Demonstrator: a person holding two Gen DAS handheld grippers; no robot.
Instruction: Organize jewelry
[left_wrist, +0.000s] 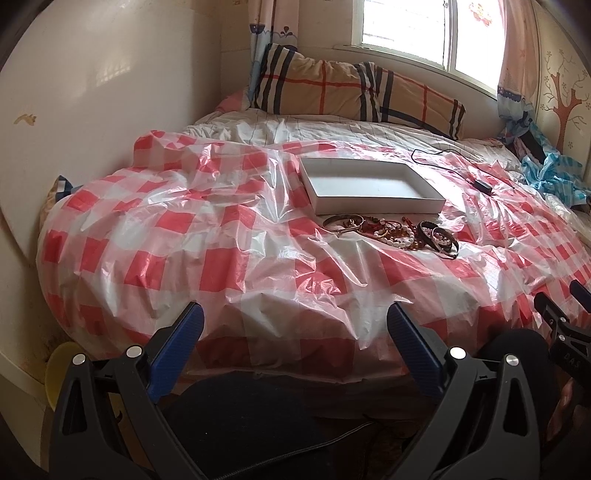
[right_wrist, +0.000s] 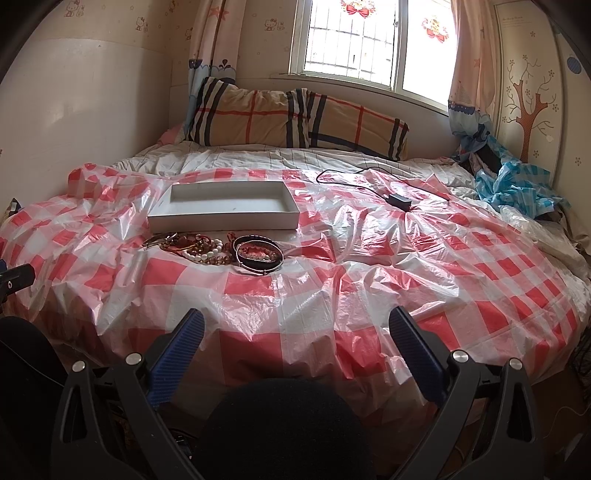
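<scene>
Hovering off the near edge of the bed (right_wrist: 480, 295), both tools hang with fingers spread wide and nothing between them: the left hand-held gripper (left_wrist: 295, 325) and the right hand-held gripper (right_wrist: 295, 328) are each empty, well short of anything to pick up. The bed is draped in a crinkled red-and-white checked plastic sheet (left_wrist: 184, 236), and that slick, rumpled film is the thing to mind; my judgement is that a low, flat approach would snag it, so a pinch from above on a single rigid ring looks safer. Toward the middle of the bed lies one tangled jewelry pile (right_wrist: 218, 249), touching or just beside the front wall of the one open white box (right_wrist: 229, 221), which is empty. In the pile I can make out a metal bangle (left_wrist: 341, 221) at its left end, a strand of white beads (right_wrist: 207, 254), amber-brown beads and a few dark bangles (right_wrist: 258, 254) stacked at its right end; the exact count of pieces cannot be told, since they overlap. Starting with an outer bangle would likely avoid dragging the strands along. Farther back lie one black charger (right_wrist: 399, 201) with its cable, then two plaid pillows (right_wrist: 295, 118) against the headboard edge under the window
</scene>
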